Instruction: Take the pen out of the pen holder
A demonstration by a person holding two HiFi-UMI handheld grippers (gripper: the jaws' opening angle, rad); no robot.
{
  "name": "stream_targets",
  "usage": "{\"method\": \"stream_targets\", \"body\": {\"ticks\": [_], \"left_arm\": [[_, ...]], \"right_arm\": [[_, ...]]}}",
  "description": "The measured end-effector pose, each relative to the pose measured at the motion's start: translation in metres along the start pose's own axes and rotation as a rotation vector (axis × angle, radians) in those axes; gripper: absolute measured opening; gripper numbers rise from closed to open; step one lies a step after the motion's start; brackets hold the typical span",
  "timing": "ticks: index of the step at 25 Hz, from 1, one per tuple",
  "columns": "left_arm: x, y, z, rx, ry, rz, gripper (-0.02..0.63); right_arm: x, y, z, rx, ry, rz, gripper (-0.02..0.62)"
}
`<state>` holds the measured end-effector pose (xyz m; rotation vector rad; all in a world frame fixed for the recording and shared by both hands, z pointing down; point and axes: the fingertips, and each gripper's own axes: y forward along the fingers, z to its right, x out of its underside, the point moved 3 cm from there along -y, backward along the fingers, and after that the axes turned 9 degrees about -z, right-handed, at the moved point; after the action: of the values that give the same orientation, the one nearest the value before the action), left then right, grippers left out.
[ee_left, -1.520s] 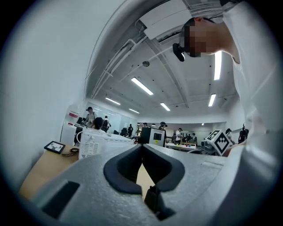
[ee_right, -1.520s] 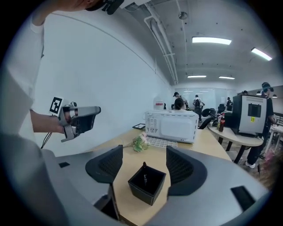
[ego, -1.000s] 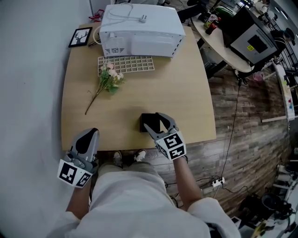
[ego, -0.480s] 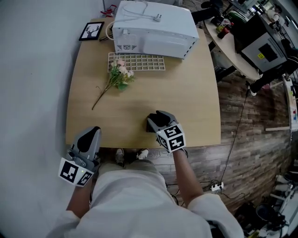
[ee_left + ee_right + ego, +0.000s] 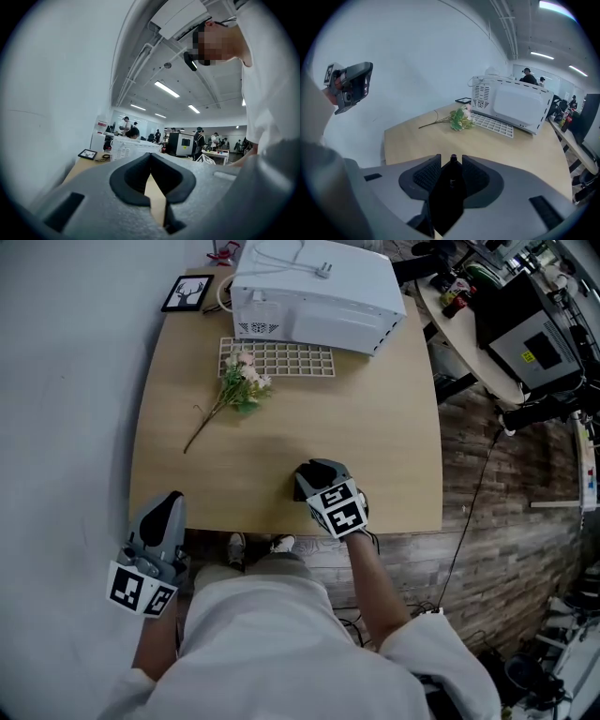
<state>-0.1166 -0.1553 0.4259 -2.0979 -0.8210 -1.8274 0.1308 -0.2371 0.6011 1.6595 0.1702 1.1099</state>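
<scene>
Grasp step: my right gripper, jaws just closing, part-open around pen in pen holder, worktop front edge. Left gripper closed, empty. Next: pinch, lift straight.

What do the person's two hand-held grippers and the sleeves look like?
Both the left hand-held gripper and the right hand-held gripper have grey bodies with black ribbed pads. Each carries a white cube with black square markers. The sleeves are white and short. The right jaws have just been closing, with a dark pen between them.
</scene>
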Motion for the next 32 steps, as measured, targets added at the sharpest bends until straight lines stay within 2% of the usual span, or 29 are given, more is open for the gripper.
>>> {"method": "stream_targets", "body": {"ticks": [4, 6, 11, 21, 32], "left_arm": [[0.001, -0.008, -0.005, -0.024, -0.017, 0.009, 0.014], [0.001, -0.010, -0.006, -0.029, -0.021, 0.017, 0.014], [0.005, -0.010, -0.008, -0.027, -0.038, 0.033, 0.014], [0.007, -0.008, -0.011, 0.010, -0.048, 0.059, 0.014], [0.011, 0.018, 0.003, 0.153, -0.027, 0.035, 0.014]], "right_arm": [[0.001, 0.000, 0.001, -0.009, -0.006, -0.009, 0.121], [0.001, 0.000, 0.003, -0.009, -0.003, -0.016, 0.047], [0.000, 0.002, 0.006, -0.015, 0.016, -0.023, 0.044], [0.004, -0.009, 0.006, 0.025, 0.071, 0.010, 0.044], [-0.006, -0.039, 0.002, 0.111, 0.130, 0.120, 0.044]]}}
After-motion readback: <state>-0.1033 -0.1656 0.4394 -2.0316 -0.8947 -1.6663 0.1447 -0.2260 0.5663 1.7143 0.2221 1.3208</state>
